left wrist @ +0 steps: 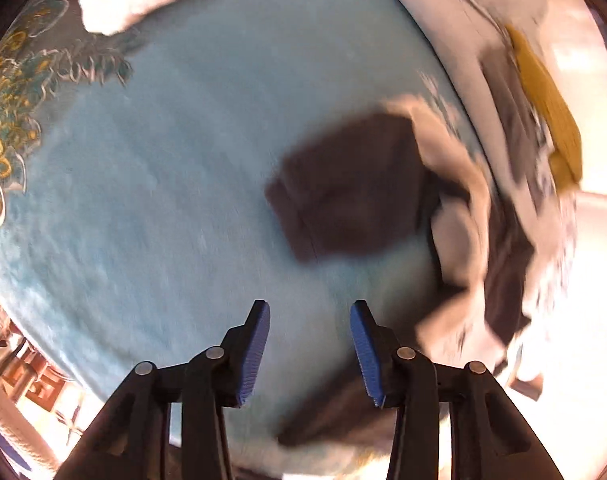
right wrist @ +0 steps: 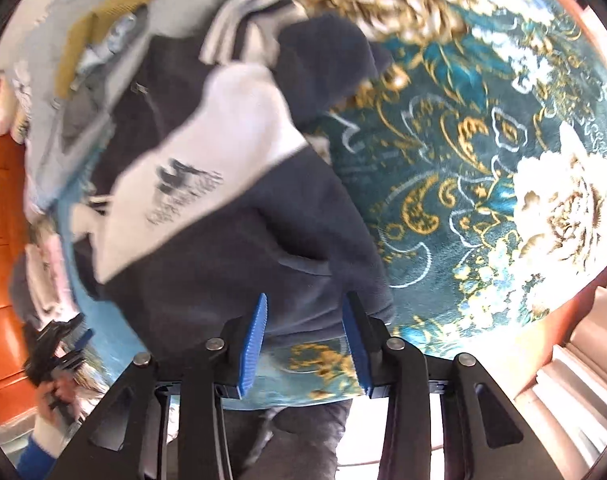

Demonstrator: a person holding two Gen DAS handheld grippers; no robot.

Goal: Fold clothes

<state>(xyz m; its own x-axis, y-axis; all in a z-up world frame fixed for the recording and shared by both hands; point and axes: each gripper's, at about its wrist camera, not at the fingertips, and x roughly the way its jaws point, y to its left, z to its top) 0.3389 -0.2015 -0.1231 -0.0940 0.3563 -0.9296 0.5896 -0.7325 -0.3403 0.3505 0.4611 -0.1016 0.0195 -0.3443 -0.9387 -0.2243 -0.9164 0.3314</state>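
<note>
The dark hooded sweatshirt [right wrist: 239,208] with pale sleeves lies crumpled on the patterned teal blanket [right wrist: 483,152], at the edge of a heap of other clothes [right wrist: 83,60]. Its hood points away from the right gripper [right wrist: 305,344] and its hem lies nearest, so the long axis runs roughly straight ahead in the right wrist view. The right gripper's jaws stand apart, straddling the hem without pinching it. The left gripper [left wrist: 310,350] hangs over plain blue fabric, jaws apart and empty. Risks, as I judge them: a pinch here may catch the blanket too, or the loose sleeve may bunch inside the fold.
</note>
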